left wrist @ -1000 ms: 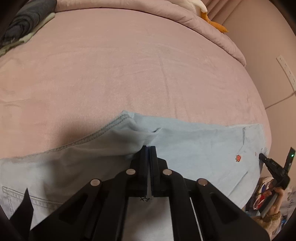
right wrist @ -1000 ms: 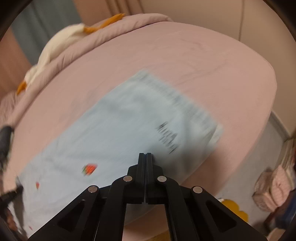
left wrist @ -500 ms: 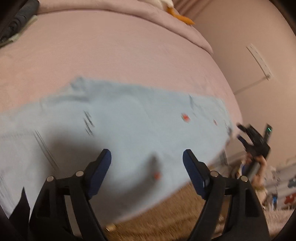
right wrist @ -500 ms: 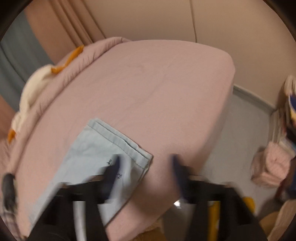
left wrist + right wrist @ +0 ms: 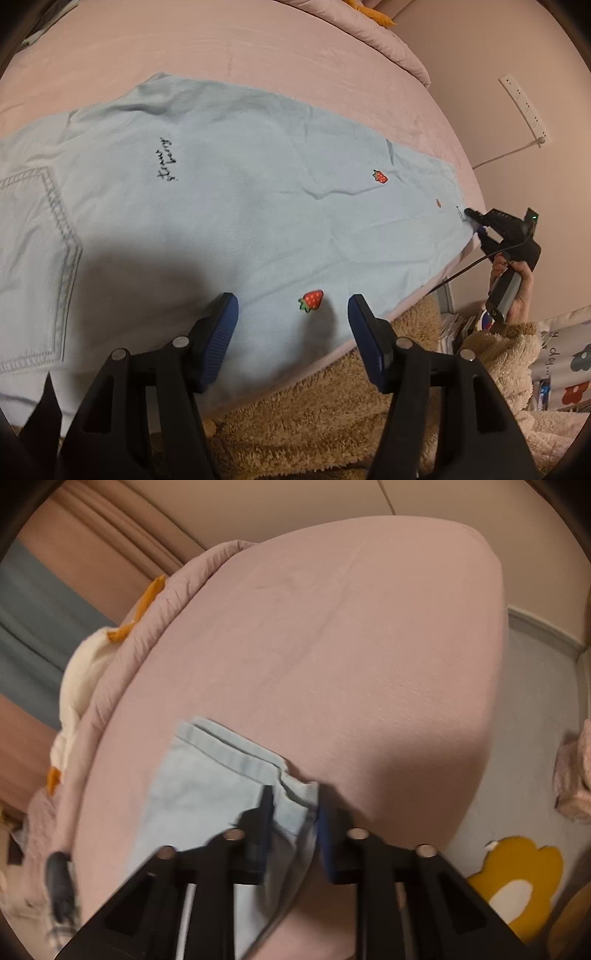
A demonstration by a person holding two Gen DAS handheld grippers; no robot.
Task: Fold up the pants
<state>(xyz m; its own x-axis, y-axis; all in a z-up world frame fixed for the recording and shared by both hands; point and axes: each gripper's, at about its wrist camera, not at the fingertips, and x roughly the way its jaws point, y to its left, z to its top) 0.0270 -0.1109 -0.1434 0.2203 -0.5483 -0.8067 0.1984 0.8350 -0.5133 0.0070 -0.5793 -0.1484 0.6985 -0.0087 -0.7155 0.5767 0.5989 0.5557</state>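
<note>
Over the near bed (image 5: 258, 48) edge, left wrist view: left gripper (image 5: 291, 314) fingers wide, empty, above pants (image 5: 229, 206) lying flat, apparently halved lengthwise. Right wrist view, blurred: right gripper (image 5: 293, 812) fingers partly apart astride the hem (image 5: 236, 753), grip uncertain; crosswise folds remain.

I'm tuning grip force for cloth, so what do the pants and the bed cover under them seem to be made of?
The pants look like light-blue washed denim, matte: contrast stitching outlines a pocket, and the creases are soft. The strawberry patch seems embroidered or stuck on, which I cannot settle. The bed cover looks like pink brushed plush or fleece, with a dull, faintly napped surface.
</note>
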